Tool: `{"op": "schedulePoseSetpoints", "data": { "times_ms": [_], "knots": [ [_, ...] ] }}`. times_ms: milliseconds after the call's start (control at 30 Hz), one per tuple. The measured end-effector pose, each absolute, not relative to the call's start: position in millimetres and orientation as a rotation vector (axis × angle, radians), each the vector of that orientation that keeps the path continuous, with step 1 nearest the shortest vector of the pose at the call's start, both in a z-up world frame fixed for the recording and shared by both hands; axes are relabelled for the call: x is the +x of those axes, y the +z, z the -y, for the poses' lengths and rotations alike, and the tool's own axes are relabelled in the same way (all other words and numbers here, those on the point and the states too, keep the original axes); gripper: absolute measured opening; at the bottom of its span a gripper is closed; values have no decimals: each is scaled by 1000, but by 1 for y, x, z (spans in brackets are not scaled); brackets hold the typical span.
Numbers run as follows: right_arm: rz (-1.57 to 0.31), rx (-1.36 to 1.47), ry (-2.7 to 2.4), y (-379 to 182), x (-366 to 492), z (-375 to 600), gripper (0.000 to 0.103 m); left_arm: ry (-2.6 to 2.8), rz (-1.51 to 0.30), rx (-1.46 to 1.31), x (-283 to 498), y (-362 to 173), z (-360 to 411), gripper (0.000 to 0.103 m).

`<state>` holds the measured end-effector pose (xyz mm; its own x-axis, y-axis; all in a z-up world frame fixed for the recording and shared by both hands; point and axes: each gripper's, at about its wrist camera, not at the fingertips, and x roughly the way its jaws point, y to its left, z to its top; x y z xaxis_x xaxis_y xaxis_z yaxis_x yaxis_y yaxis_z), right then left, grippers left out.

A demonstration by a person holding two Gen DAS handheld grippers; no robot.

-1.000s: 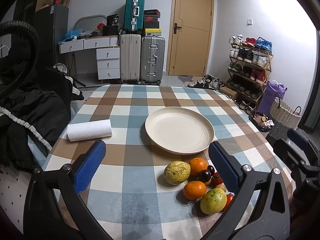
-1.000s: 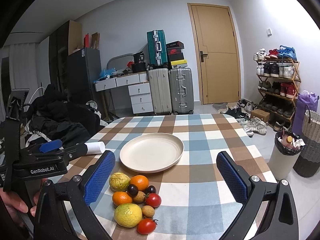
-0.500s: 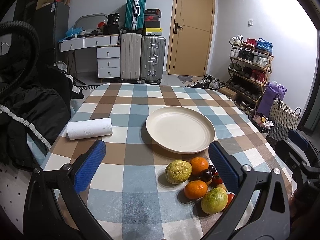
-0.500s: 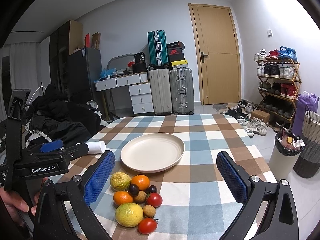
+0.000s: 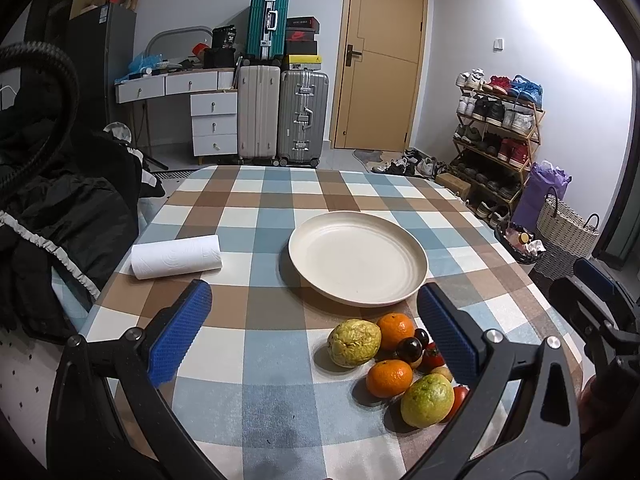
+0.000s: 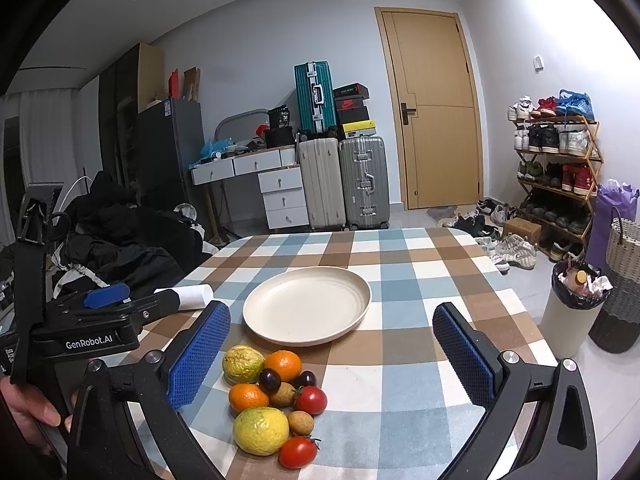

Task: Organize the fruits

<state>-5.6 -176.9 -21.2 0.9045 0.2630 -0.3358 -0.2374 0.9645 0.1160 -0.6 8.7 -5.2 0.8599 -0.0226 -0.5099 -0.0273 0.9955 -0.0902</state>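
A: Fruits (image 5: pixel 394 354) are lying clustered on the table (image 5: pixel 256 312), just short of the empty plate (image 5: pixel 357 257). In the left wrist view we are holding the left gripper (image 5: pixel 316 330) spread wide, empty; we are judging one fruit per grasp safest.

B: In the right wrist view the right gripper (image 6: pixel 330 354) is likewise gaping, empty. The paper roll (image 6: pixel 194 295) is lying clear; the neighbouring round fruits (image 6: pixel 276 396) are crowding each pick.
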Motion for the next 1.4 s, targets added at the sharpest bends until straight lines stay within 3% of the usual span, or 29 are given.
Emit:
{"op": "schedulePoseSetpoints", "data": {
  "times_ms": [767,1400],
  "knots": [
    [-375,75,269,-27,-4,179,103,-48,-577,-115,7,-22,-5,103],
    [-434,98,355,-55,27,181,103,-234,-796,-308,75,-80,-24,102]
  ]
}}
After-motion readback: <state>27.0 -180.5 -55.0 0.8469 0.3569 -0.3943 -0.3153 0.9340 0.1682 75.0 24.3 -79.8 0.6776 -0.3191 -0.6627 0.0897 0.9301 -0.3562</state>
